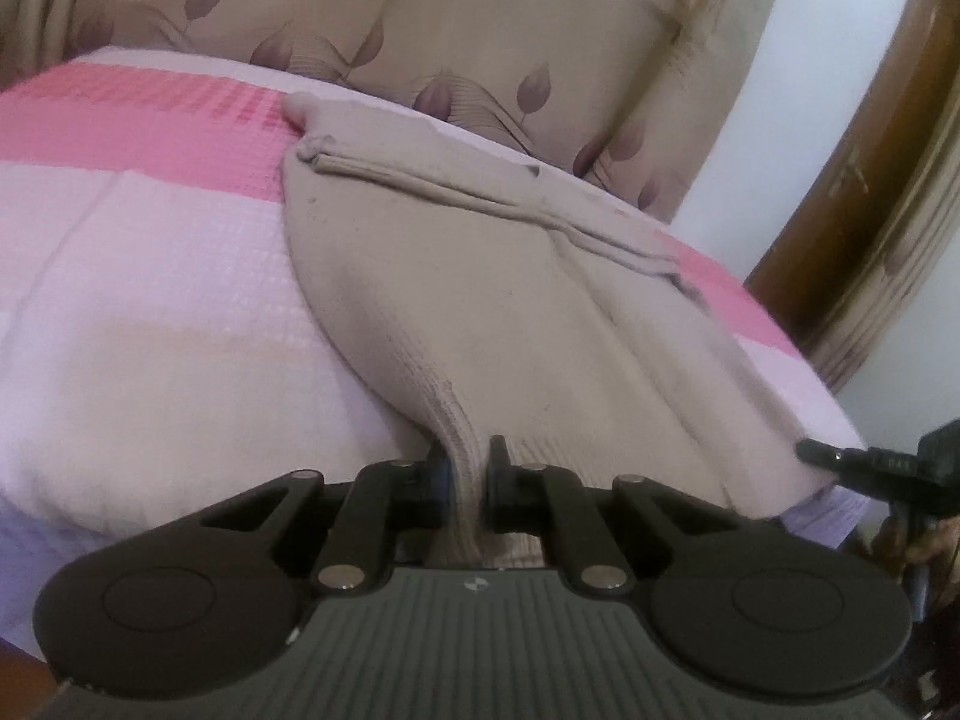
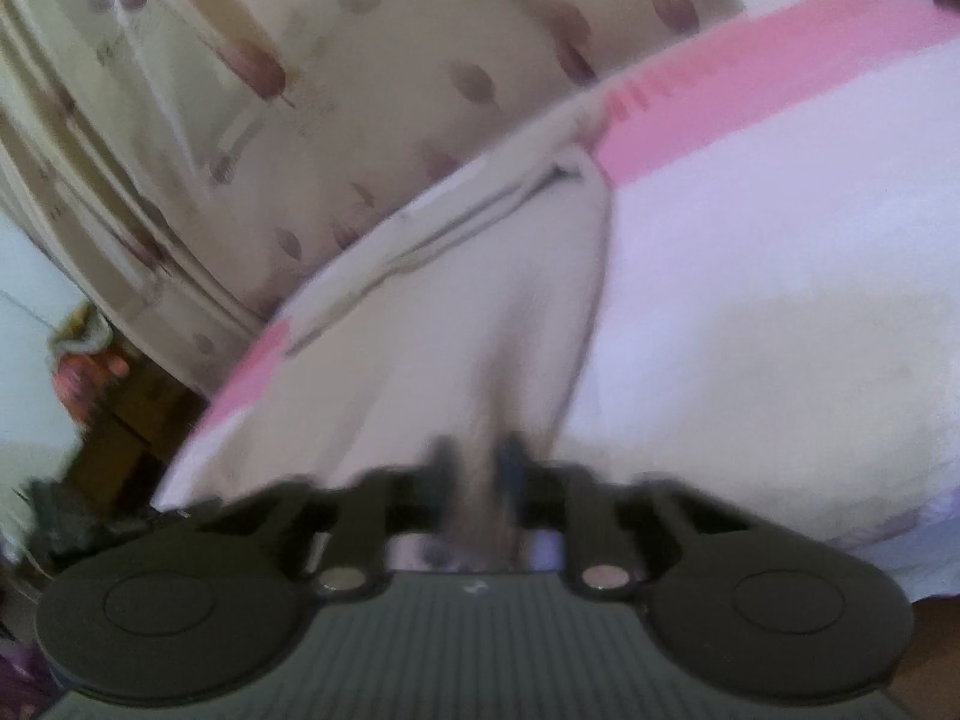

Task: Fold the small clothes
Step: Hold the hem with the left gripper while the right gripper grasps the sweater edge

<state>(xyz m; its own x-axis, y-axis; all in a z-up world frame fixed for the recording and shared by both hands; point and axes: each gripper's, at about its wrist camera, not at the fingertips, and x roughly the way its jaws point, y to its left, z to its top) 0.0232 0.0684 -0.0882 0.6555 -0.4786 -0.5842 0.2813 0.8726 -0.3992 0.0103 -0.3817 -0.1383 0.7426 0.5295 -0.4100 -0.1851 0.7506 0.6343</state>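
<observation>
- Left wrist view: I see the beige garment (image 1: 456,276) spread flat on the pink-and-white bedspread (image 1: 150,276), its drawstring waistband lying along the far edge near the patterned curtain (image 1: 480,30).
- Handling, as I judge it: the knit is light, soft and limp. It will sag between any two held points and should drag on the textured cover rather than slide. The near hem corners are the sound places to hold for a fold toward the waistband.
- The left gripper (image 1: 467,474) has its jaws drawn nearly together, pinching a bunched ridge of the near hem. The cloth rises in a tented fold into the pads.
- The tip of the right gripper (image 1: 840,457) shows at the garment's right-hand near corner.
- Right wrist view: the frame is blurred. The garment (image 2: 456,324) lies on the bedspread (image 2: 750,276), running away from the camera toward the waistband.
- The right gripper (image 2: 480,468) stands nearly closed. A strip of the beige cloth appears to be nipped between the pads, though the blur leaves the contact uncertain.
</observation>
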